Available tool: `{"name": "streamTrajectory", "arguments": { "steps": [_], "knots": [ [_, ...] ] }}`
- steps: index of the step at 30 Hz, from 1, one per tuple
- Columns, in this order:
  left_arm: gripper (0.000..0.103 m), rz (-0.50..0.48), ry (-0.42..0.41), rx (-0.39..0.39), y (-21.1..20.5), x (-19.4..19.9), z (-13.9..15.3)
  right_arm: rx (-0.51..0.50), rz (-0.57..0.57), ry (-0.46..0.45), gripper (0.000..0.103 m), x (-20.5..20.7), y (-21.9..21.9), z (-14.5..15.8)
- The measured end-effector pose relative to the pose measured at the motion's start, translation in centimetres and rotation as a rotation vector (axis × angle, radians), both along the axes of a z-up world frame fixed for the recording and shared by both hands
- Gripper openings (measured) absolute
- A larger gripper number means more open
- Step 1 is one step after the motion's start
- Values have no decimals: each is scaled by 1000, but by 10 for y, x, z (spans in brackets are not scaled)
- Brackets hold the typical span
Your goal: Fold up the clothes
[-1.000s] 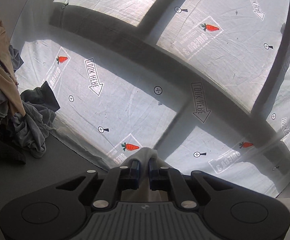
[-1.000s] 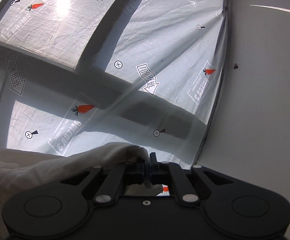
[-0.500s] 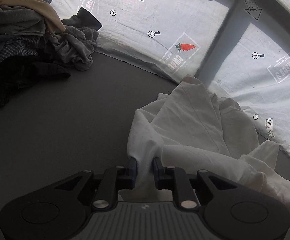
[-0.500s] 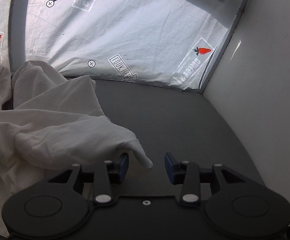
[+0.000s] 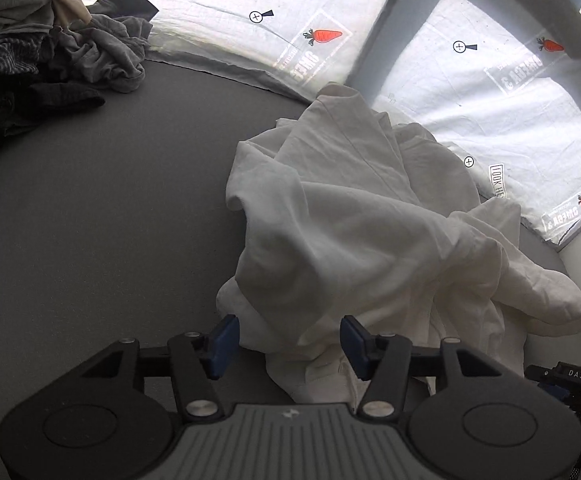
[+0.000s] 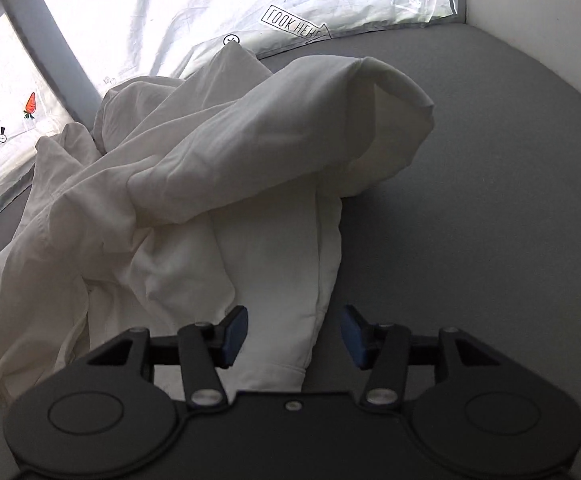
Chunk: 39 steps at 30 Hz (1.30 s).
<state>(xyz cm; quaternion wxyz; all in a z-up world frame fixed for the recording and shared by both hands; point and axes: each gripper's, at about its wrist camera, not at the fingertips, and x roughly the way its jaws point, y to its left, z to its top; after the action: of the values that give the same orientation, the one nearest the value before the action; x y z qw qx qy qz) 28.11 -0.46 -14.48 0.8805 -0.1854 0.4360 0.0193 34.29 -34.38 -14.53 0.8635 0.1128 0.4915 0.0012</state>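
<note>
Both tongs have let go and opened wide, so the white shirt (image 5: 370,232) lies crumpled in front of the left tongs (image 5: 286,340) and the right tongs (image 6: 294,334) on the desk (image 5: 110,220), nothing folded yet.

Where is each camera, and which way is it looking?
Left wrist: sits on the left gripper, looking forward and down over the grey table at the white garment, with a pile of clothes far left; its own open fingers show.
Right wrist: sits on the right gripper, looking down at the white garment from its other side; its open fingers show.
Shared: the white garment, the grey table, the printed sheet behind.
</note>
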Motion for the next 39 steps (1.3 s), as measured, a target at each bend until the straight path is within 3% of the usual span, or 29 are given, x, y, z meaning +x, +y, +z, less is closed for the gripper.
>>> {"name": "streamTrajectory", "arguments": {
  "steps": [9, 11, 16, 18, 19, 20, 21, 25, 27, 31, 36, 39],
  "knots": [
    [68, -89, 51, -22, -11, 31, -42, -52, 50, 75, 62, 2, 28, -30],
    [72, -112, 57, -15, -14, 38, -47, -74, 45, 74, 74, 0, 30, -32],
    [74, -149, 86, -8, -20, 53, -58, -85, 12, 63, 81, -3, 30, -34],
    [73, -157, 97, -5, -21, 58, -60, -74, 46, 39, 71, -6, 32, -32],
    [73, -160, 99, 2, -21, 59, -60, -82, 70, 26, 58, -8, 35, -30],
    [66, -164, 95, 15, -22, 59, -59, -103, 90, 15, 52, -8, 39, -28],
    [52, -170, 89, 39, -24, 59, -58, -122, 108, 6, 49, -9, 42, -27],
    [29, -168, 78, 42, -26, 55, -53, -194, 142, -38, 21, -15, 48, -18],
    [21, -156, 75, 30, -29, 52, -50, -166, 132, -46, 21, -18, 41, -16],
    [17, -129, 63, 48, -47, 35, -41, -133, 134, -80, 18, -22, 22, -8],
    [13, 17, 62, -18, -81, -3, -40, -217, 265, -169, 17, -26, -4, -1],
    [12, 122, 66, -41, -113, -27, -38, -202, 333, -175, 17, -26, -31, 0]
  ]
}}
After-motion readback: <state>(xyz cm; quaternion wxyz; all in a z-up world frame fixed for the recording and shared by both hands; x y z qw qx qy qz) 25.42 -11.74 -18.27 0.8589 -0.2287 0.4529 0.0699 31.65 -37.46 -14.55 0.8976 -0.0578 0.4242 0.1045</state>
